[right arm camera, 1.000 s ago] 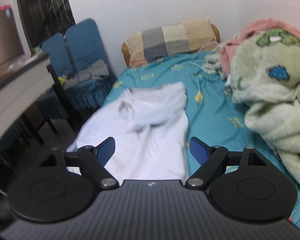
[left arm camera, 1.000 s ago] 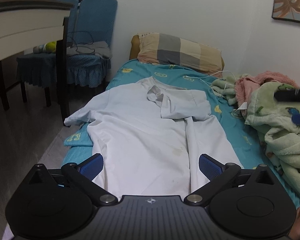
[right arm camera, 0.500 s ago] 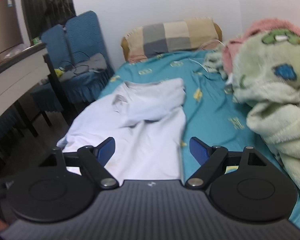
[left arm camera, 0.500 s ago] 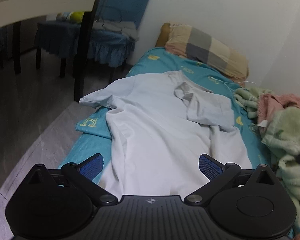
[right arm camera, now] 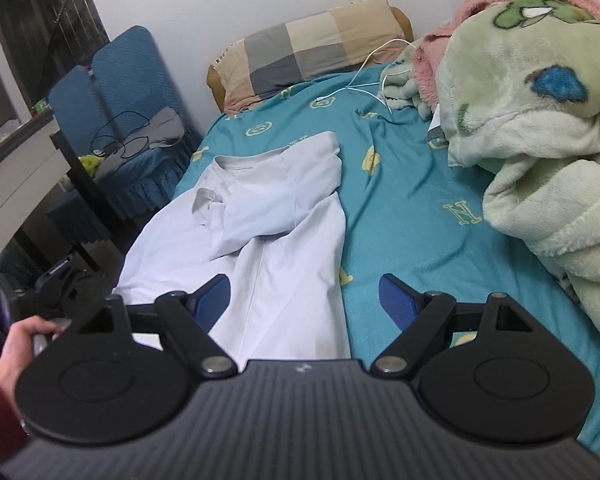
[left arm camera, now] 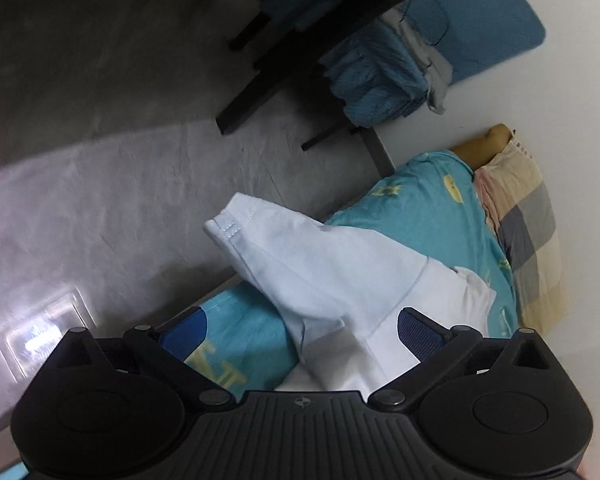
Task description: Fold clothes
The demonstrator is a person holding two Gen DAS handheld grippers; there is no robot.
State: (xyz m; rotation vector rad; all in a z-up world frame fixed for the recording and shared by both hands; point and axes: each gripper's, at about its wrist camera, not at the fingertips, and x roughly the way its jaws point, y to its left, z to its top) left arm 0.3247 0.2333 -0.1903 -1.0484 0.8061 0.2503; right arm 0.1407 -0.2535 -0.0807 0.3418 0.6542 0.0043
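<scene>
The white shirt (right arm camera: 260, 248) lay spread on the teal bed sheet (right arm camera: 412, 216), one sleeve (left arm camera: 268, 248) hanging over the bed's edge above the grey floor (left arm camera: 100, 160). The left gripper (left arm camera: 300, 328) stood wide open just over that sleeve. The right gripper (right arm camera: 304, 300) was wide open too, holding nothing, above the shirt's lower part.

Your left gripper (left arm camera: 298, 330) now swings down over the shirt's (left arm camera: 340, 280) overhanging sleeve at the bed's (left arm camera: 420, 204) edge, while your right gripper (right arm camera: 305, 300) steadies.
</scene>
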